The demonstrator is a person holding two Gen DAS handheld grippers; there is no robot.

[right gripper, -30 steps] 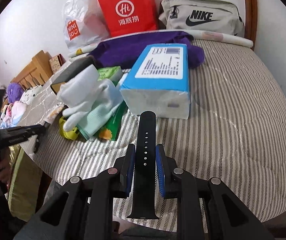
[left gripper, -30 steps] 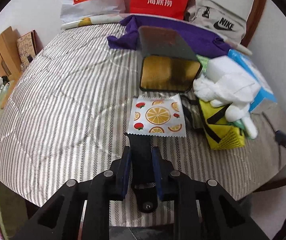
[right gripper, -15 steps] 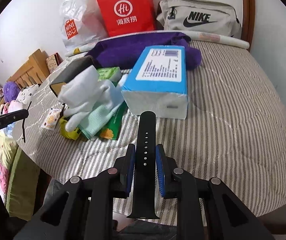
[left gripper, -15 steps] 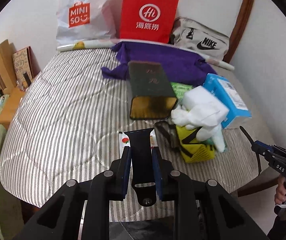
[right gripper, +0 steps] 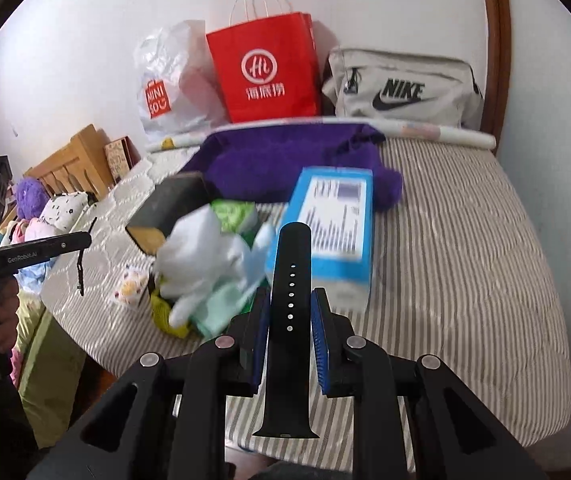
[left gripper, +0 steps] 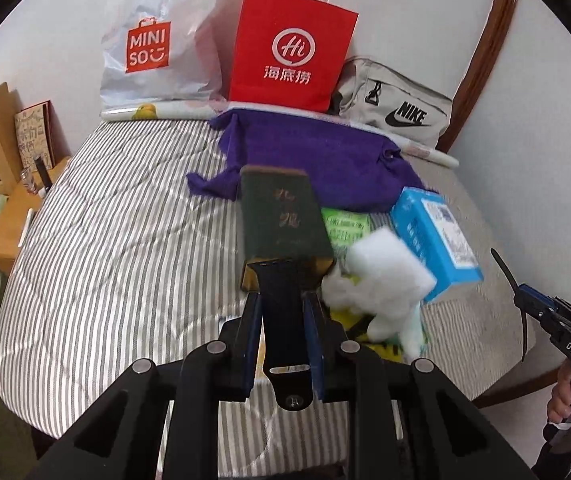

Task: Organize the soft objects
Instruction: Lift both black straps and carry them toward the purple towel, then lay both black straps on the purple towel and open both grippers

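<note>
Left wrist view: left tongs [left gripper: 283, 312] clamp a black strap piece [left gripper: 283, 304] above the striped bed [left gripper: 125, 248]. Right tongs [right gripper: 289, 312] clamp a holed black strap [right gripper: 290, 320], just beside the blue tissue pack [right gripper: 335, 220].

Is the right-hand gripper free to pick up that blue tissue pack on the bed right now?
Probably not as things stand. The right gripper is shut on a black watch strap, so its jaws are occupied. The blue tissue pack itself lies uncovered just ahead, so the path looks free once the strap is put down.

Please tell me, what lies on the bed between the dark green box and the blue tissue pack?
Between the dark green box and the blue tissue pack lies a green packet, with white gloves piled nearer the camera. The left wrist view shows this best.
</note>
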